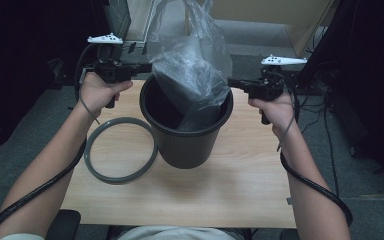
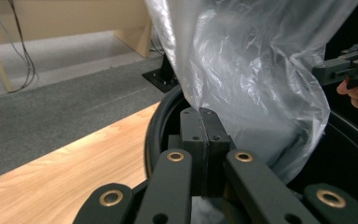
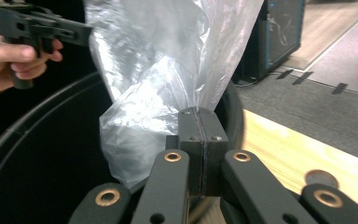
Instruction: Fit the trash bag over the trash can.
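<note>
Over the black bin (image 1: 186,135), left gripper (image 1: 141,67) and right gripper (image 1: 231,82) each clamped on the clear bag (image 1: 192,75), no legible writing.

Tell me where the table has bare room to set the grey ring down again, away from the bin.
The widest bare patch of table lies between the black bin and the near edge, running to the right edge under the right forearm. The left part is crowded: the grey ring lies there, close against the bin. Behind the bin, both grippers hold the plastic bag.

Dim room, dark at the sides. Overhead light glares on the plastic bag (image 1: 190,65). Close claw parts look soft.
</note>
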Demonstrator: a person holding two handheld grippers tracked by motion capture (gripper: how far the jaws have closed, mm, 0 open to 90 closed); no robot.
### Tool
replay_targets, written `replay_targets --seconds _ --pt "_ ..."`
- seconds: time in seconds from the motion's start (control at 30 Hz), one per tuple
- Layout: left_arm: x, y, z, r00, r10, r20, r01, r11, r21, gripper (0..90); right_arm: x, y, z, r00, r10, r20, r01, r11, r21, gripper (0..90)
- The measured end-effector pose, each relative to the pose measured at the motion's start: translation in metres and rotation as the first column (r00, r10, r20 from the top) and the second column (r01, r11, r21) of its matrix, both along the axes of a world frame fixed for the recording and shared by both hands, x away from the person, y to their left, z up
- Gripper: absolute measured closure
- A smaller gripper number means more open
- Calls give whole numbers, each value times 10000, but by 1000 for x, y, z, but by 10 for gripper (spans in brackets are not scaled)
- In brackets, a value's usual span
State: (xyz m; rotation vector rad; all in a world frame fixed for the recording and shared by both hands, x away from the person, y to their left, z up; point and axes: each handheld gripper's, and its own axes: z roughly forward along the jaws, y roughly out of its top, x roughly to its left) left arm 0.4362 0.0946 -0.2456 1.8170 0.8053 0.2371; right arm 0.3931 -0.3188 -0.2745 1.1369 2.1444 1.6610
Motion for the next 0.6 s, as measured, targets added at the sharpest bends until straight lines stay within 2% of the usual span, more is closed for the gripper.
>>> replay_targets --seconds 0.2,0.37,0.5,0.6 --pt "-7 19 0 9995 154 292 -153 9999 -43 900 -4 -14 -4 9996 -286 56 286 9996 87 900" --pt "-11 36 -4 9990 288 336 -282 9994 -194 900 -9 -23 -7 9990 -412 152 414 9991 -122 900" --pt "-15 46 -9 9993 197 328 -187 9994 -297 900 -12 -30 -10 9990 -418 145 418 9991 -27 900" --pt "-19 52 -11 9991 178 392 -150 9974 -707 900 -15 -32 -11 9984 -518 237 520 9986 -54 900"
